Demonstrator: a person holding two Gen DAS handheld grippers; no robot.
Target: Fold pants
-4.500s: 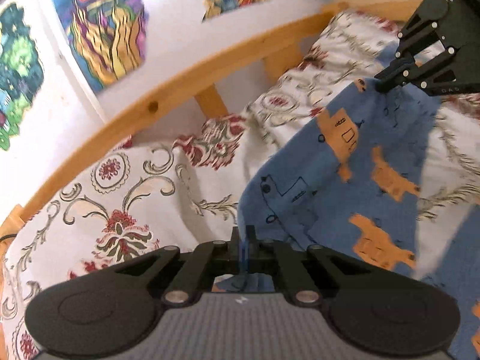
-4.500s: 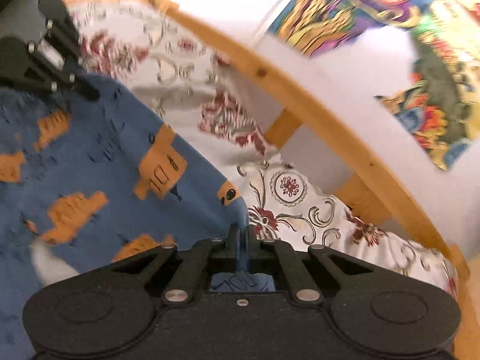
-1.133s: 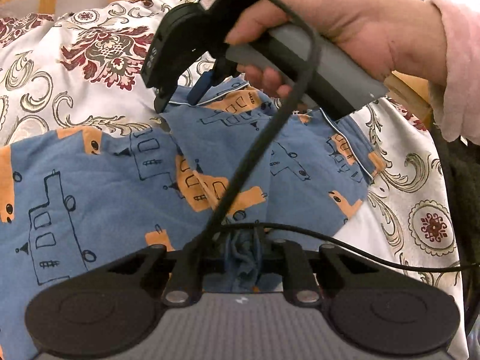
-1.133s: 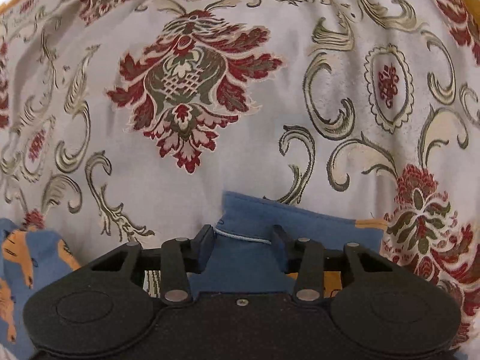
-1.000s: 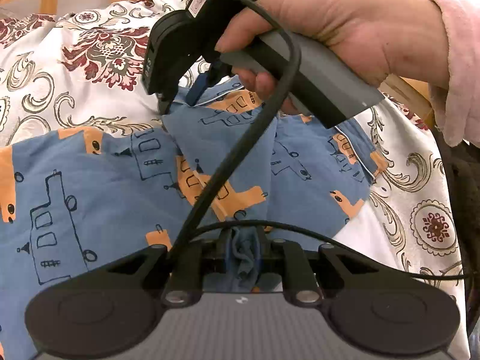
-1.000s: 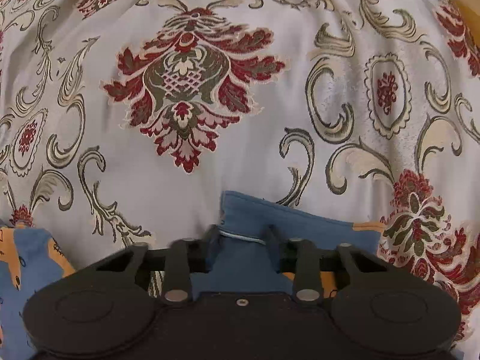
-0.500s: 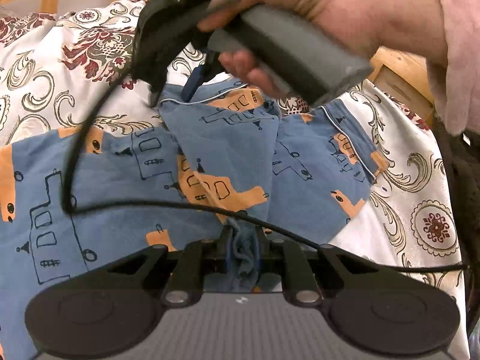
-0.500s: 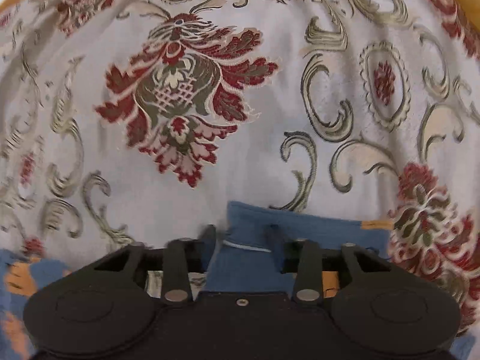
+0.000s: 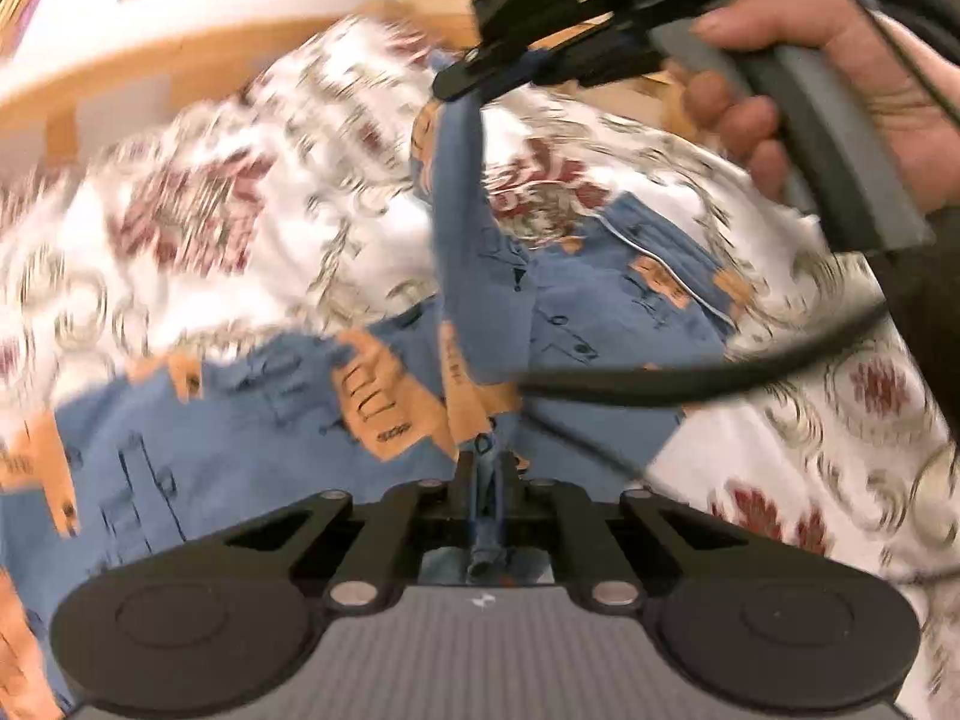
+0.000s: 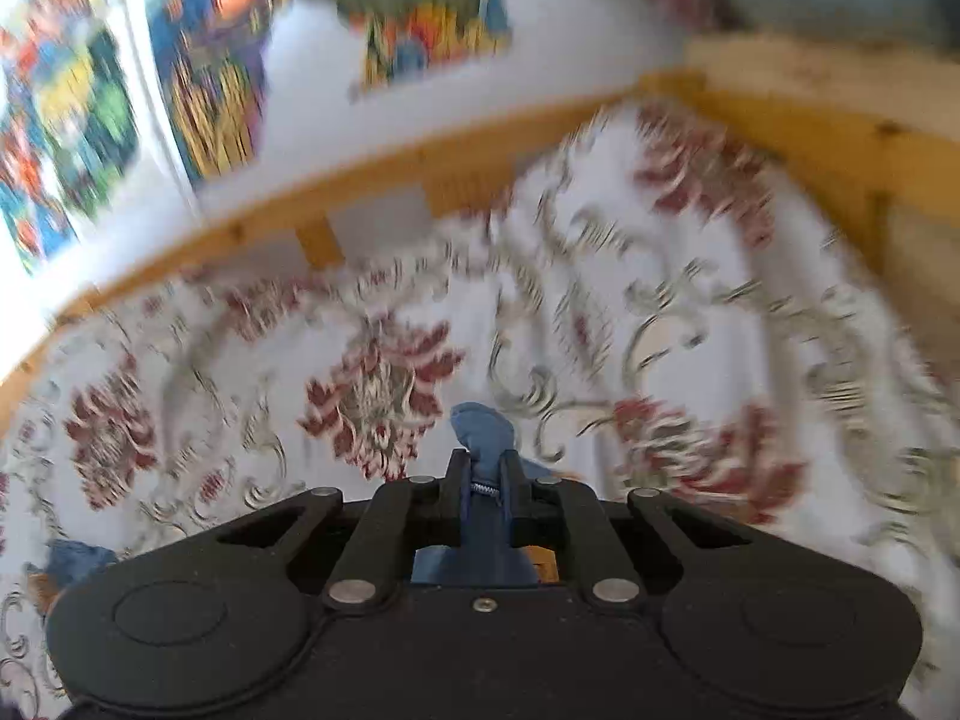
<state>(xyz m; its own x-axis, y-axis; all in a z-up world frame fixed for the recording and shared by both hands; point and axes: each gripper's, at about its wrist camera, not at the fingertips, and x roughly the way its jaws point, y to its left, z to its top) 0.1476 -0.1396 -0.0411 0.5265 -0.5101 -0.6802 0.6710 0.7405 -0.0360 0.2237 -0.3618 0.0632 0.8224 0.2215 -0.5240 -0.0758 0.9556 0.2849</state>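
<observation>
Right gripper [image 10: 485, 480]: pinched onto a fold of blue cotton pants [image 10: 483, 429]
Beyond gripper: white bedspread with red floral scrolls [image 10: 600, 312]
Farther ahead: pale wooden bed rail [image 10: 384, 171], colourful wall posters [image 10: 198, 72]

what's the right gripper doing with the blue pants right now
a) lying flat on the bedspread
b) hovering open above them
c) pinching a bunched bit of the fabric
c: the right gripper has its jaws closed on a bunch of the blue pants, lifting it above the floral bedspread.
</observation>
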